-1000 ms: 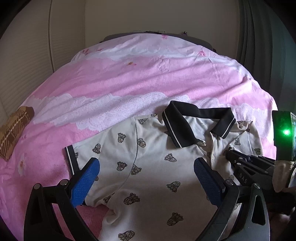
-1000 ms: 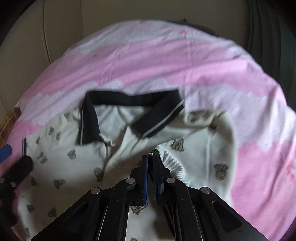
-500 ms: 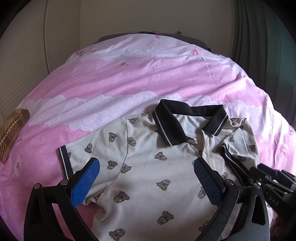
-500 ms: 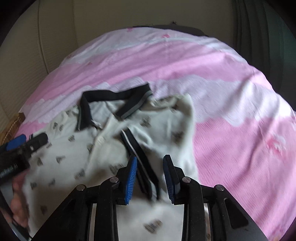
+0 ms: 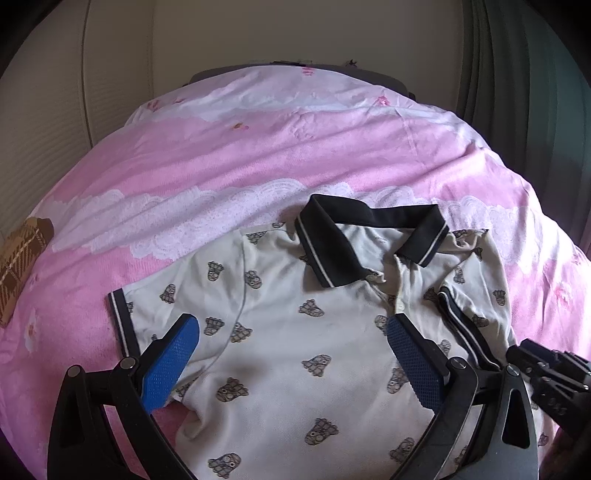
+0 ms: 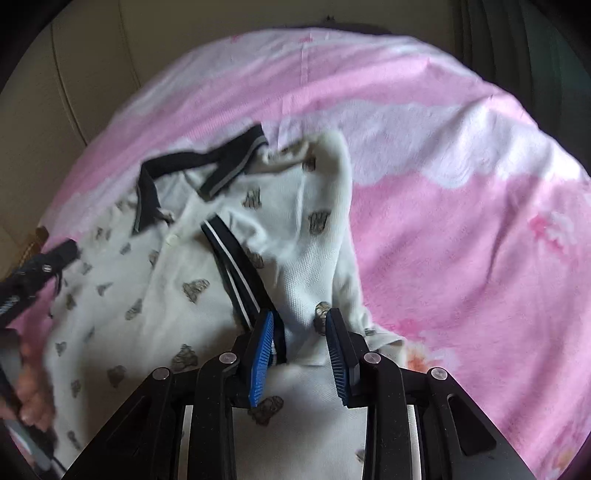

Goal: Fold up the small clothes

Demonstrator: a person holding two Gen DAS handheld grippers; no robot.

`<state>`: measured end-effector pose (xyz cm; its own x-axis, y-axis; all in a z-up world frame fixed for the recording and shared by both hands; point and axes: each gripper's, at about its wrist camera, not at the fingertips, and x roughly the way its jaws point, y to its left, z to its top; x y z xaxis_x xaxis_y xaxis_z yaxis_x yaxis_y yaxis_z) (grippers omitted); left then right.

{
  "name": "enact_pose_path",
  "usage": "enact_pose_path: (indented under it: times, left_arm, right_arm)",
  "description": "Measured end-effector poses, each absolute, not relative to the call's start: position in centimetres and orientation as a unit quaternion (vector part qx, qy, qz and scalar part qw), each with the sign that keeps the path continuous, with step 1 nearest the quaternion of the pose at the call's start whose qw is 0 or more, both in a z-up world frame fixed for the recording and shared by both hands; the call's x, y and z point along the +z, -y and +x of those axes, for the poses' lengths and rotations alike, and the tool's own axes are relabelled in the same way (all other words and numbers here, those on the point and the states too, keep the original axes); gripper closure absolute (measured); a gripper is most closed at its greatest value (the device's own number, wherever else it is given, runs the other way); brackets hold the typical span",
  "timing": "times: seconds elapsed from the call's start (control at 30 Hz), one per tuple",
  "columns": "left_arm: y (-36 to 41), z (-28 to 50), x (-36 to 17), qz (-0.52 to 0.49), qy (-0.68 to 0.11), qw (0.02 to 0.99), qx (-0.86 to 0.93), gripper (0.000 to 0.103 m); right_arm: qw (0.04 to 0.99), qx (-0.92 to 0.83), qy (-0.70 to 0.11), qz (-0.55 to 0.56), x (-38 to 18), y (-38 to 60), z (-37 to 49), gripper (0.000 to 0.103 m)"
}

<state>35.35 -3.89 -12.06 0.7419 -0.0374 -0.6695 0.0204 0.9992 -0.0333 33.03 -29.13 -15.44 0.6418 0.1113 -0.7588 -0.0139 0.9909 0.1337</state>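
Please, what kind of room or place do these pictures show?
Most likely a bedroom at home. A small polo shirt lies on a pink and white bedspread that covers a bed, a plain wall stands behind it, and a curtain hangs at the right.

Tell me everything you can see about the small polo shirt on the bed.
The polo shirt is white knit cloth printed with small grey cartoon figures. It has a dark collar with a white stripe, a buttoned placket and dark striped sleeve cuffs. It lies front up on the pink quilt. One sleeve lies spread flat; the other sleeve is folded in over the chest. The right gripper, jaws apart, hovers over that fold.
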Motion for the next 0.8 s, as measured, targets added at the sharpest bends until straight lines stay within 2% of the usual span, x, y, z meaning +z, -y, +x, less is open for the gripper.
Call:
enact_pose_path:
  times: [0.17,0.4,0.63,0.8]
  left_arm:
    - [5.9,35.2,-12.4,-0.015,-0.364,0.930,-0.046,0.000]
    - [13.3,35.6,-13.4,0.016,-0.385,0.913,-0.135,0.000]
    - [18.0,38.9,-14.7,0.080,-0.394,0.907,-0.122,0.000]
    - [17.6,41.1,-17.4,0.102,-0.429,0.894,-0.077,0.000]
  right_arm:
    - [0.915,0.012,-0.402,0.039,-14.4,30.6,31.7,0.072]
    - [0.903,0.014,-0.429,0.037,-15.7,32.7,32.0,0.072]
    - [0.896,0.023,-0.441,0.045,-17.3,34.0,32.5,0.072]
    - [0.899,0.005,-0.438,0.030,-18.1,34.1,32.4,0.074]
